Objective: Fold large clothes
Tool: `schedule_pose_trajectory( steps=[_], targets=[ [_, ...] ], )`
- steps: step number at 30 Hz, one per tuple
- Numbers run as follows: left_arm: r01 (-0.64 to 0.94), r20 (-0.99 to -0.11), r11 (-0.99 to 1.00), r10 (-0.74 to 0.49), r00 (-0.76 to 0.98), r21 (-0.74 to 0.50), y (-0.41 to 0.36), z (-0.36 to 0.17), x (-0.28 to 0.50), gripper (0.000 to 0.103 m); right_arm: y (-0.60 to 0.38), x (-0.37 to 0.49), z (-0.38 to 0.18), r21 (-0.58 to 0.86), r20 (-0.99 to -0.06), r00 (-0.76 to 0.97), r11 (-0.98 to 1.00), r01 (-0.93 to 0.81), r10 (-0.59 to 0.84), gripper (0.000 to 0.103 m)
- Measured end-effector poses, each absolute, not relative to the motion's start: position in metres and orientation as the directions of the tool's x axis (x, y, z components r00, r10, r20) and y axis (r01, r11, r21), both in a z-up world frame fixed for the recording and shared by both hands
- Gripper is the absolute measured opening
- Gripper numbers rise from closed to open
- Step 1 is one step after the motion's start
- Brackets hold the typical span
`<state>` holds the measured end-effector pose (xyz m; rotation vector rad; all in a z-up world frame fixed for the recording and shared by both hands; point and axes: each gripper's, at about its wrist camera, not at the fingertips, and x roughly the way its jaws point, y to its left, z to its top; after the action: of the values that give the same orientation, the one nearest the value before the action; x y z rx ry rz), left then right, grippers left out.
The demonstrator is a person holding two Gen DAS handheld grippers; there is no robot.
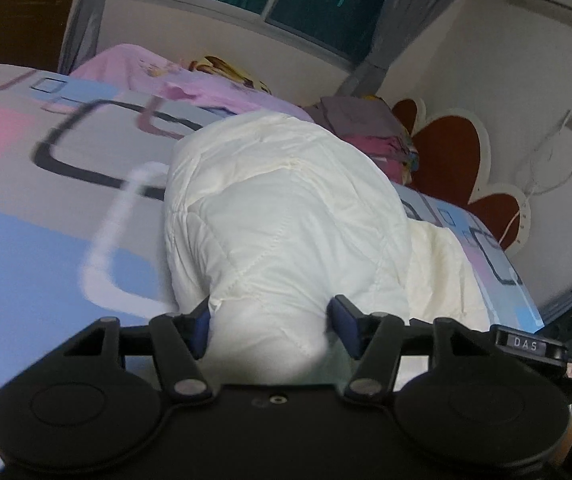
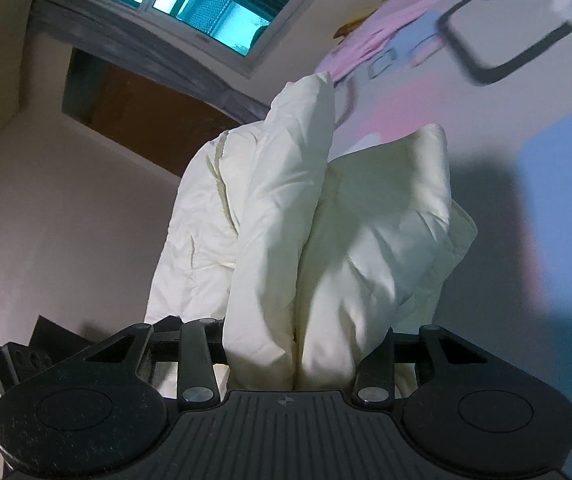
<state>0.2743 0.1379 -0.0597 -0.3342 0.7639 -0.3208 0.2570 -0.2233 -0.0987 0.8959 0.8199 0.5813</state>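
Both grippers, left [image 1: 272, 322] and right [image 2: 306, 344], clamp white quilted garment [image 1: 286, 208] over patterned bedsheet [image 1: 26, 240]; pink bedding [image 1: 134, 68] beyond.

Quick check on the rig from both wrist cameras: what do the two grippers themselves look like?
Both are matte black, each with two round hubs and pivoted linkage arms on silver pins. The left gripper has dark blue fingertip pads and a smooth base with a small centre screw. The right gripper has a ribbed base with a small crosshair mark. No hands or sleeves show.
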Motion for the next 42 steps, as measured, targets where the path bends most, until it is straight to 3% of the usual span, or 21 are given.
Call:
schedule_pose_trajectory(
  steps=[6,14,21,25,27,31,38,42],
  targets=[
    [0.136,-0.612,0.920,-0.349,0.710,-0.367,0.235,-0.051,0.291,0.059,-0.120,0.291,-0.101,0.870,-0.341,0.552,0.478,-0.120,0.760,0.041],
    [0.103,-0.609,0.955,-0.259,0.750,-0.280,0.293,-0.060,0.307,0.059,-0.049,0.333,-0.117,0.861,-0.358,0.503,0.487,-0.150,0.787,0.041],
    [0.110,-0.605,0.982,-0.180,0.775,-0.152,0.283,-0.092,0.309,0.061,-0.042,0.354,-0.136,0.835,-0.425,0.508,0.541,-0.100,0.749,0.043],
    [0.116,-0.598,0.988,-0.157,0.786,-0.106,0.276,-0.104,0.302,0.068,-0.044,0.350,-0.150,0.775,-0.509,0.545,0.631,-0.048,0.666,0.062],
    [0.133,-0.595,0.988,-0.150,0.790,-0.072,0.274,-0.112,0.304,0.070,-0.042,0.343,-0.154,0.755,-0.529,0.548,0.654,-0.043,0.648,0.065],
    [0.142,-0.614,0.984,-0.176,0.769,-0.104,0.284,-0.112,0.306,0.075,-0.041,0.336,-0.142,0.740,-0.560,0.552,0.673,-0.001,0.617,0.065],
    [0.145,-0.622,0.981,-0.192,0.759,-0.125,0.308,-0.091,0.288,0.071,-0.048,0.311,-0.099,0.722,-0.522,0.627,0.691,-0.035,0.578,0.065],
    [0.152,-0.641,0.980,-0.201,0.741,-0.133,0.306,-0.087,0.268,0.074,-0.039,0.298,-0.110,0.651,-0.605,0.609,0.759,0.008,0.513,0.065]
  ],
)
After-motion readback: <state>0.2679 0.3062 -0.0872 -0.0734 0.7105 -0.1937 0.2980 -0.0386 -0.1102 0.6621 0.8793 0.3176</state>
